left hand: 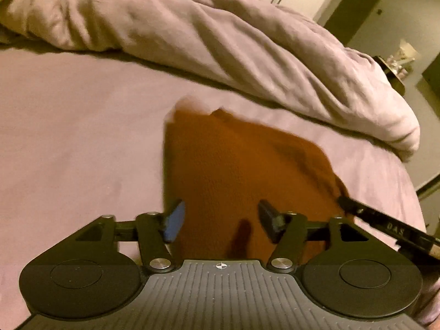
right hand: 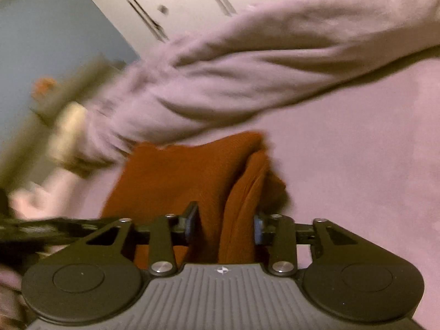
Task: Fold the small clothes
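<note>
With the rust-orange garment lying just before the bunched duvet, both the left gripper and right gripper are seen spread apart, so its near edge should be pinched evenly.

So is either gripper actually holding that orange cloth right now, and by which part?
Cannot be told. Both the left gripper and right gripper stand open around the near edge of the orange garment; no pad is visibly pinching it.

A mauve-sheeted bed is seen beyond the tongs, a rumpled duvet heaped at its far side, white closet doors behind, under dim warm light.
</note>
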`<state>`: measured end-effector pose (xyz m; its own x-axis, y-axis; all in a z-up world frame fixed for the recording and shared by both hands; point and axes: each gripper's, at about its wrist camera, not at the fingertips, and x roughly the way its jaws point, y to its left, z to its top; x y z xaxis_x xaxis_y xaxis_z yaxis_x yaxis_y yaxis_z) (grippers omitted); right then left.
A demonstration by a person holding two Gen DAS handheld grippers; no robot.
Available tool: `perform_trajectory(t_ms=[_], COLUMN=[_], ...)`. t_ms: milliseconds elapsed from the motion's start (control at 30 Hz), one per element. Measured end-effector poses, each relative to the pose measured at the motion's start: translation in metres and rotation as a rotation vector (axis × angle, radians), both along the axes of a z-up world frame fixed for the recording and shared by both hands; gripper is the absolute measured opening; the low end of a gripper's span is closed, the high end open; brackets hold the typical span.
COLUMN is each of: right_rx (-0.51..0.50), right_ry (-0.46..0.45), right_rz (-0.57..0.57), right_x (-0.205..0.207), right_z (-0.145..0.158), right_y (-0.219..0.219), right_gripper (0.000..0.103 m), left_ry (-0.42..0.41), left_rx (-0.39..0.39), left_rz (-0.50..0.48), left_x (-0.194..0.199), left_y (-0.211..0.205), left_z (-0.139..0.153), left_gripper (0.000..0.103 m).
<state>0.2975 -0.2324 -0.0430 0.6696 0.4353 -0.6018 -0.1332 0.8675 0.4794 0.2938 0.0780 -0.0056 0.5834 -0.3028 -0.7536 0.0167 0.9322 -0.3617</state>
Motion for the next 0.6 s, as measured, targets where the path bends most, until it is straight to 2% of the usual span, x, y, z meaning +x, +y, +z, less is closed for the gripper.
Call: perform_trajectory(t_ms=[33,67,133,200,333,367,433,500,600], right_rx=[-0.090,-0.165,-0.169,-0.161,-0.309,-0.336,-0.348,-0.350,-0.422], right_ry=[-0.017,-0.029,-0.057,-0.087,-0.201,-0.218,-0.235,-0.252,-0.243], right_rz=[-0.045,-0.089,-0.131,-0.103,0.003,0.023,0.068,0.099,0.113], right_x=[-0.010,-0.023,-0.050,-0.069,-0.084,-0.084,-0.080,-0.080,-0.080], right_z=[0.000,0.001,0.005,0.012,0.028,0.031,0.034,0.034,0.024], right_y=[0.002,0.002,-0.002,0.002,0.036,0.045,0.056,0.067,0.075], right_gripper=[0.045,0.046,0.047,0.047,0.044,0.042,0.024,0.018,0.017], left_ry=[-0.008,-0.020,-0.050,-0.048,-0.049,-0.063,-0.084,-0.090,-0.063], left_rx=[0.009,0.031,0.058,0.082,0.114,0.112,0.104,0.132,0.191], left_rz=[0.014,0.034,0.046,0.059,0.068,0.072,0.060,0.052,0.034], left_x=[-0.010,-0.023,-0.044,-0.058,-0.069,-0.069,-0.069,-0.065,-0.055], left_y=[0.003,0.005,0.005,0.000,-0.008,-0.010,-0.014,-0.022,-0.032], left_z=[-0.001,-0.001,-0.004,-0.009,-0.009,-0.005,0.000,-0.001,-0.010], left_gripper=[0.087,0.089,0.089,0.089,0.089,0.089,0.089,0.089,0.090])
